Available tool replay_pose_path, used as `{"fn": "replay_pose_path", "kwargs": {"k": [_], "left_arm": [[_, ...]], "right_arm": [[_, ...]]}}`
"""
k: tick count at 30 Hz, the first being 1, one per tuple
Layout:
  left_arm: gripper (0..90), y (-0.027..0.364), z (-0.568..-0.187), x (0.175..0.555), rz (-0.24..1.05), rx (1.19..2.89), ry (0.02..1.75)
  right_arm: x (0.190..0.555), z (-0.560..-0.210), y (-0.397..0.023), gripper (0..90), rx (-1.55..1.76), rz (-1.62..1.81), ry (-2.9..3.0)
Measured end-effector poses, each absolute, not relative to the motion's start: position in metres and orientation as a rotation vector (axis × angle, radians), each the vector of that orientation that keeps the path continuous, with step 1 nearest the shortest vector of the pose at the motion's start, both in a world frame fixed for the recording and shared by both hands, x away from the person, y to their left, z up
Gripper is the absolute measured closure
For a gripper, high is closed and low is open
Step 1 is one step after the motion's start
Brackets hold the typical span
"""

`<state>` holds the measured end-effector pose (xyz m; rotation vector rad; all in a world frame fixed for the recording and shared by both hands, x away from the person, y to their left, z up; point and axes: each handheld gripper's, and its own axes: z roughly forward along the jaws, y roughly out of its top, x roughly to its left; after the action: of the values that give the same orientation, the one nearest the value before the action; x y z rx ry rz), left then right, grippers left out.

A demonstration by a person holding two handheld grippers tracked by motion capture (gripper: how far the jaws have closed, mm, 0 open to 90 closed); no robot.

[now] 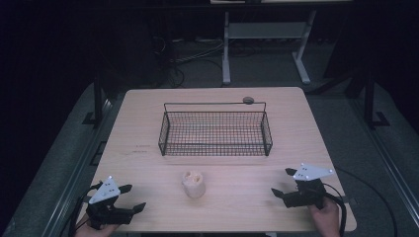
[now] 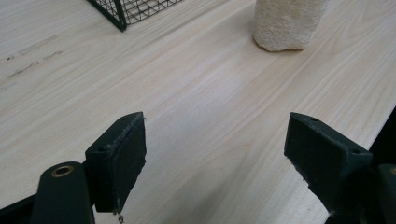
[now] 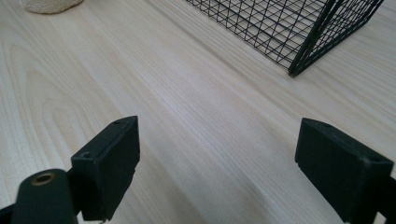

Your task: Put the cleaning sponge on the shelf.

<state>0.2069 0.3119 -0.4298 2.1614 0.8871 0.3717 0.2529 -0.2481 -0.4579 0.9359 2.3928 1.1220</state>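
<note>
Lab or test room — bare wooden table [image 1: 148, 123], loose cables on floor [image 1: 192, 59], dark surroundings, metal desk frame [image 1: 226, 49] behind.

High view — above the near edge, facing forward and down over the whole table [image 1: 148, 123]. Gripper views sit low and close, near left and near right, facing inward — both share the basket [image 2: 135, 9] and sponge [image 2: 287, 23].

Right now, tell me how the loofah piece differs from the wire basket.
The loofah piece is pale, solid and rough; the wire basket is black open mesh. The loofah piece is small and stands upright near the table's front edge; the wire basket is wide, low and sits farther back. Both rest on the wooden table, untouched by either gripper.
</note>
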Motion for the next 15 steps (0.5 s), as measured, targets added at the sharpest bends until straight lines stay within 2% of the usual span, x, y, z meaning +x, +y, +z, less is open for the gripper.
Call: {"fn": "replay_pose_path", "kwargs": {"k": [15], "left_arm": [[21.2, 0.295, -0.426, 0.211, 0.347, 2.205, 0.832]], "right_arm": [[0.252, -0.457, -0.250, 13.4, 0.928, 1.119, 2.392]]}}
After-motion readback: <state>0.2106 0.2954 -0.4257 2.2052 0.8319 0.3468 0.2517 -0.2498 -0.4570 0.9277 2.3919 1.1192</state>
